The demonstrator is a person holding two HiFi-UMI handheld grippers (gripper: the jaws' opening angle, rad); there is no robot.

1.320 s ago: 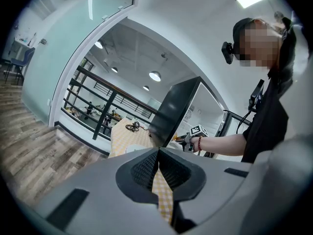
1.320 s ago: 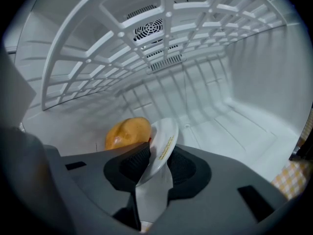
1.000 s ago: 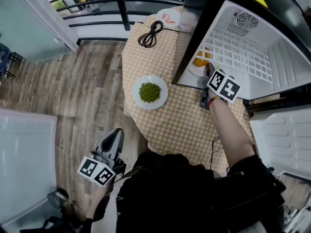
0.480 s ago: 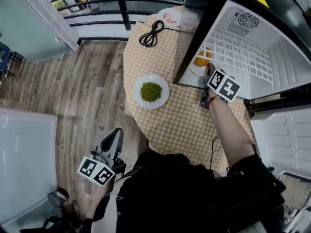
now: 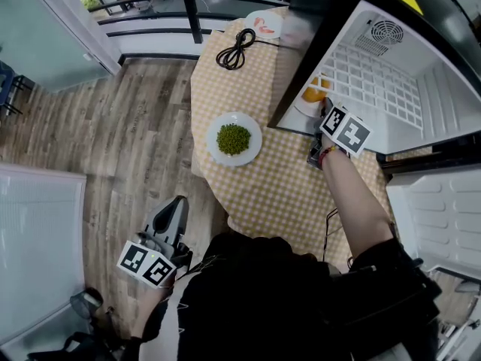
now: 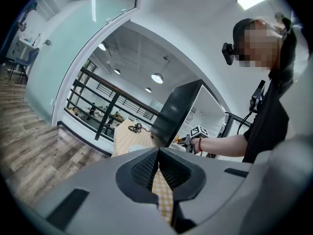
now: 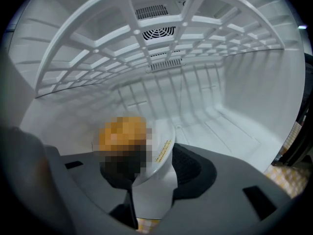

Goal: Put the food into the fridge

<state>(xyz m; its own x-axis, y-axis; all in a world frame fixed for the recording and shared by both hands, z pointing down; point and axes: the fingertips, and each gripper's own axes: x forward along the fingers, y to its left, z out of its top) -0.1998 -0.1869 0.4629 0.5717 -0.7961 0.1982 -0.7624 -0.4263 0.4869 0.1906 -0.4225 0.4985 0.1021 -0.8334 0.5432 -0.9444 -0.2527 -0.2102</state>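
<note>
Left gripper (image 5: pixel 179 205) low beside the body, jaws together, nothing in them, idle. Ahead on the checked table (image 5: pixel 285 190), peas (image 5: pixel 234 139) on white, outside the fridge and well apart from both hands. Farther on, right gripper (image 7: pixel 155 174) at the fridge (image 7: pixel 254 82) mouth, jaws just opening and now wide, plate (image 7: pixel 161 143) rim between them but not pinched. Reads as a release: plate set down inside, one item of the task as good as done, only a clean straight withdrawal needed, without nudging the rim. Sits flat on the fridge floor, just inside the opening at the left side. Looks white and shallow, small yellow label on the rim, with orange food (image 5: pixel 314 93) heaped at its middle, detail unclear. Beyond, bare white floor, ribbed back wall, grid shelf overhead, fan vent at the rear.
</note>
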